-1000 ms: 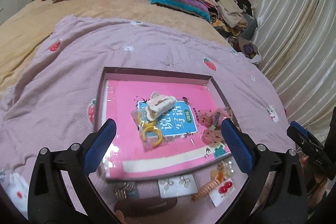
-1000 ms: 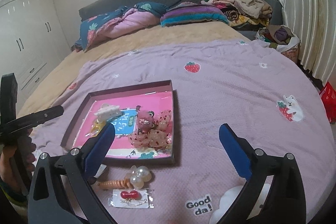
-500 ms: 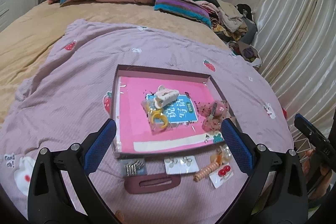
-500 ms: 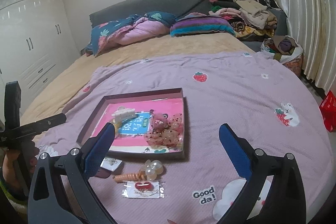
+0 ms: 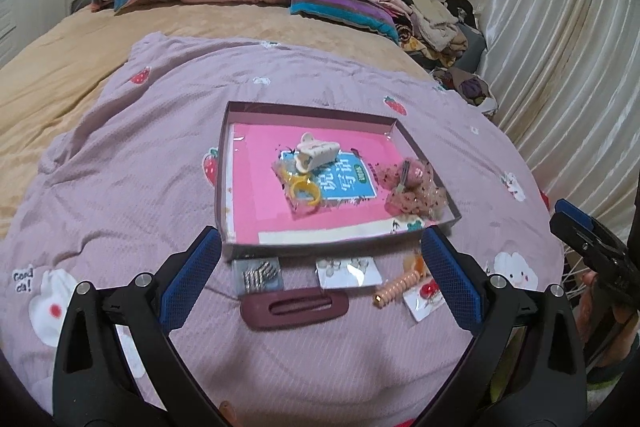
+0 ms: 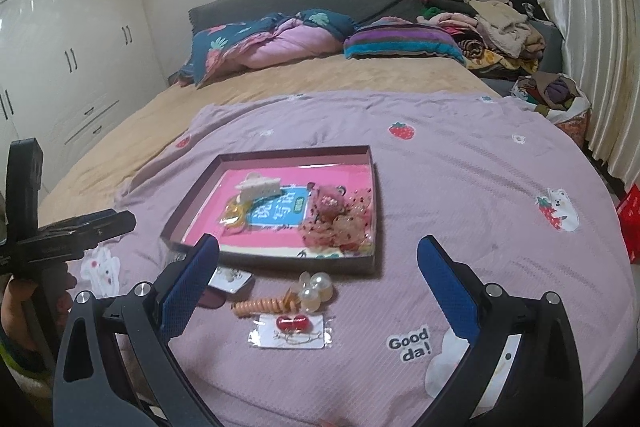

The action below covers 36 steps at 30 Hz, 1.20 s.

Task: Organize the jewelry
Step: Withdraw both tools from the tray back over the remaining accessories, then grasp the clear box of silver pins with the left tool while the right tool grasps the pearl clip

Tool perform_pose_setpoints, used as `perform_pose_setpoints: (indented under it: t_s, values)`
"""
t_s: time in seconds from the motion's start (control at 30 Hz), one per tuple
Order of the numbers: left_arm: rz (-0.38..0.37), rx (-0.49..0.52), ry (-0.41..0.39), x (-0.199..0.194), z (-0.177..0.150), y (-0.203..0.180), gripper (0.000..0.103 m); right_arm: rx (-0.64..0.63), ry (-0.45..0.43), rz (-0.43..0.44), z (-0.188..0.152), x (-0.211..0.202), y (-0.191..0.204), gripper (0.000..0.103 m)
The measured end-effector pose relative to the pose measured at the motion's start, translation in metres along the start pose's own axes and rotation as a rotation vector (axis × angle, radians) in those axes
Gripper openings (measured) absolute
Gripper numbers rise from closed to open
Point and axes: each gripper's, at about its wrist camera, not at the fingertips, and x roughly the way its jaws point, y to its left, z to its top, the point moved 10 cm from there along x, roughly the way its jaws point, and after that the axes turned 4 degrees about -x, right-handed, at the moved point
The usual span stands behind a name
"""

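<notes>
Left wrist view: my left gripper (image 5: 320,267) hangs released above the purple blanket (image 5: 120,167), holding nothing; my right gripper (image 6: 318,267) is likewise spread and empty. Tray (image 5: 228,147) at 12 o'clock already holds a white claw clip (image 5: 316,155), yellow rings and pink scrunchies (image 5: 416,191). Loose pieces lie just short of it: maroon barrette (image 5: 294,307), hairpin packet (image 5: 258,273), earring card (image 5: 348,271), coil tie (image 5: 396,287). Risk: flat plastic cards may slide under the pads, or soft bedding may pinch up with them.
</notes>
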Motion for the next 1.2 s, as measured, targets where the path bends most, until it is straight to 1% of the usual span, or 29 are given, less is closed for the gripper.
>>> perform_pose_setpoints:
  t_s: [0.4,0.7,1.2]
  values:
    - [0.016,-0.001,0.022,-0.002,-0.026,0.009,0.093,-0.039,0.034,0.017,-0.020,0.003,0.016,0.099]
    - [0.037,-0.009,0.053,0.001,-0.046,0.021,0.093,-0.061,0.066,0.023,-0.035,0.009,0.023,0.099]
    - [0.070,-0.007,0.118,0.019,-0.076,0.031,0.093,-0.070,0.118,0.029,-0.055,0.025,0.022,0.099]
